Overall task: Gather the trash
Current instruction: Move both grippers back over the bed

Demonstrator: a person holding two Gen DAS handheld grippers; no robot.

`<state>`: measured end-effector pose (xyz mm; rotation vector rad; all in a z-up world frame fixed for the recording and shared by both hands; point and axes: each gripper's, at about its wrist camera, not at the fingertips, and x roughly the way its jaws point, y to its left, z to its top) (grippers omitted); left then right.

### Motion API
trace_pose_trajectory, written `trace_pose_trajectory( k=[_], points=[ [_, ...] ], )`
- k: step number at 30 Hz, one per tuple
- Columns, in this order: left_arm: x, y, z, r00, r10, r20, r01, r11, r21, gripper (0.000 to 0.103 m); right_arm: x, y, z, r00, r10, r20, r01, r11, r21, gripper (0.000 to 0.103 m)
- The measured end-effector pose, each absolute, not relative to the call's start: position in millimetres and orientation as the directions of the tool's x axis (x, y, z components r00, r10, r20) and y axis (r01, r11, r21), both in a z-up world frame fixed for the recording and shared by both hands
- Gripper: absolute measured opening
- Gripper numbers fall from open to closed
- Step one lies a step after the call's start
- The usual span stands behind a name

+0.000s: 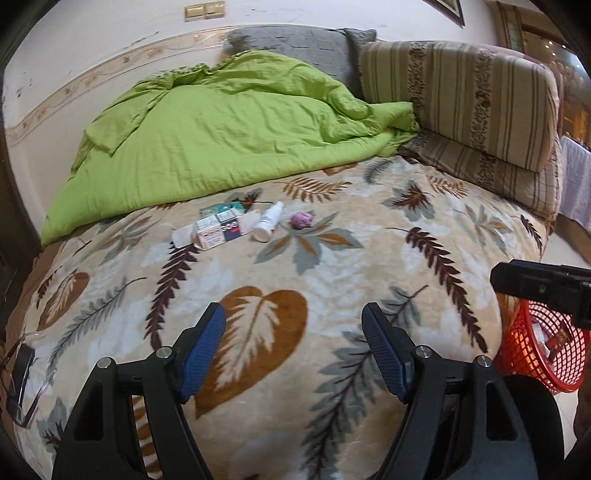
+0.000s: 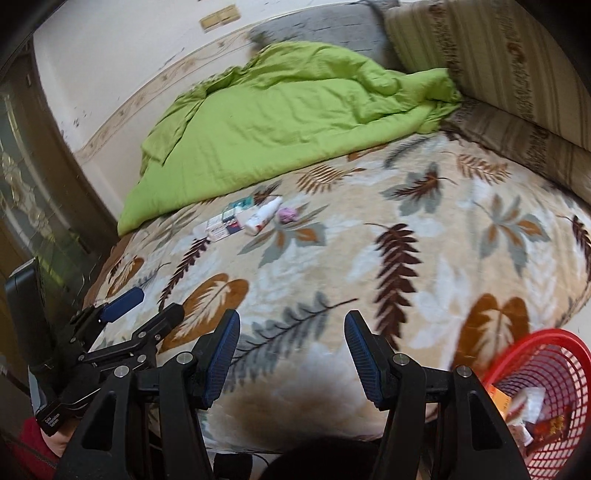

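- Rumpled lime-green quilt (image 1: 221, 133) lay on beige leaf-print fleece blanket (image 1: 369, 243).
- Striped brown-and-cream cushions (image 1: 461, 92) stacked at the right.
- Grey pillow (image 1: 295, 42) against the cream wall (image 1: 92, 33).

Both grippers are built alike: left gripper (image 1: 293, 345) and right gripper (image 2: 291, 350) with black plastic frames, ribbed blue finger pads (image 1: 201, 352), silver pivot screws (image 1: 163, 352). A red sleeve (image 2: 26, 448) is seen. White lettering is printed on the black handle, illegible.
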<state>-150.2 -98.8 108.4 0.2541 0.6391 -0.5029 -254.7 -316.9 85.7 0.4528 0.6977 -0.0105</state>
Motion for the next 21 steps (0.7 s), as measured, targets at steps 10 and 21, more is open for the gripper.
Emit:
trace_pose_trajectory(
  k=[10,21],
  points=[
    [-128,-85,96,0.678,-0.343,-0.650,0.486,0.873,0.047,0.075,-212,-295,84,0.749,0.188,-0.635,0.116,0.906,0.406,0.063],
    [-66,-47,52,0.666,-0.296,-0.684,0.388,0.921,-0.020,0.075,-120,-283,67,0.726,0.290,-0.623,0.105,0.849,0.518,0.063]
  ],
)
